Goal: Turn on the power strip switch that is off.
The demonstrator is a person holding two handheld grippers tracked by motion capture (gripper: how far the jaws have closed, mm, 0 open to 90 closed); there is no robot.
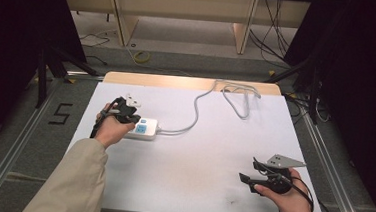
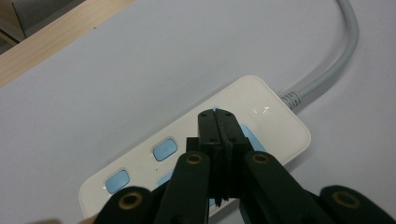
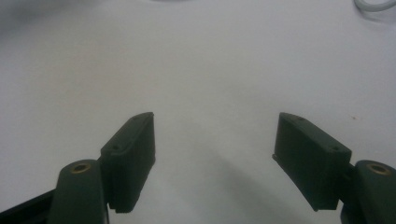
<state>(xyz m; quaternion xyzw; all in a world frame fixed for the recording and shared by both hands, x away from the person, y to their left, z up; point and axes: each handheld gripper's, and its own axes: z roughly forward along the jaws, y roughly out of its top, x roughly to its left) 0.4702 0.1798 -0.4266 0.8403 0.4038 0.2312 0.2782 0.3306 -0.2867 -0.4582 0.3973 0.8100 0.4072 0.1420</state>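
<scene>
A white power strip (image 1: 142, 129) with blue buttons (image 2: 164, 149) lies on the white table (image 1: 197, 157) at the left, and its grey cable (image 1: 195, 109) runs toward the far edge. My left gripper (image 1: 130, 117) points down onto the strip, shut with nothing between the jaws. Seen from the left gripper view, the closed tips of the left gripper (image 2: 217, 114) meet a blue patch on the power strip (image 2: 271, 112) near its cable (image 2: 336, 65) end. Near the front right, my right gripper (image 1: 247, 169) is held open just above bare tabletop. In its own view the right gripper (image 3: 215, 126) has nothing between its jaws.
The cable's slack lies in a loop (image 1: 241, 97) at the far right of the table, beside the wooden strip (image 1: 177, 81) along the far edge. Metal rails (image 1: 322, 160) flank the table on the floor. A black stand (image 1: 43, 71) rises at the far left.
</scene>
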